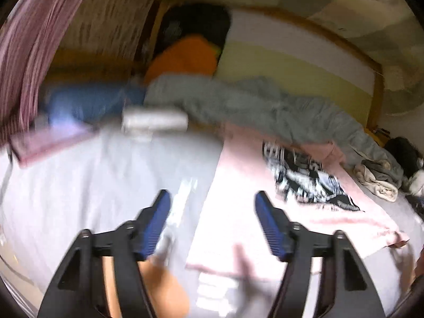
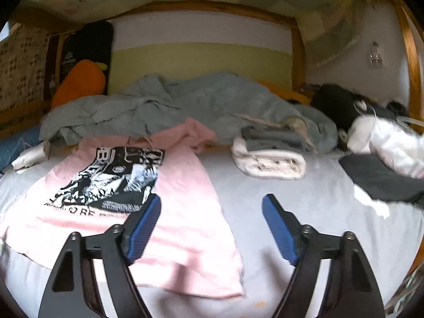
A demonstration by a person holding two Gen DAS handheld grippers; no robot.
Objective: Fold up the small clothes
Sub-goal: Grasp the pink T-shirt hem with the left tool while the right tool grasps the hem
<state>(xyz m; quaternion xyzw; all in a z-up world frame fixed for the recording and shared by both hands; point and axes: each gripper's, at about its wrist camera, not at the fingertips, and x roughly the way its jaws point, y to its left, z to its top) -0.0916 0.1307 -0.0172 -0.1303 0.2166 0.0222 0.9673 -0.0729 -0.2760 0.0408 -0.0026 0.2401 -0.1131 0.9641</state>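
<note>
A pink T-shirt (image 2: 182,185) with a black-and-white print (image 2: 111,177) lies spread flat, front up, on the grey bedsheet (image 2: 304,193). My right gripper (image 2: 212,201) hovers open over the shirt's right edge: its left finger is above the print's lower corner and its right finger is over bare sheet. In the blurred left wrist view the same T-shirt (image 1: 238,164) lies to the right. My left gripper (image 1: 212,196) is open above the shirt's left edge, with nothing between the fingers.
A crumpled grey-blue blanket (image 2: 198,100) lies across the bed behind the shirt. Folded white and grey clothes (image 2: 270,159) sit to its right, and a dark and white pile (image 2: 381,164) farther right. An orange plush (image 2: 82,82) leans by the headboard. A small white bundle (image 1: 153,120) lies at left.
</note>
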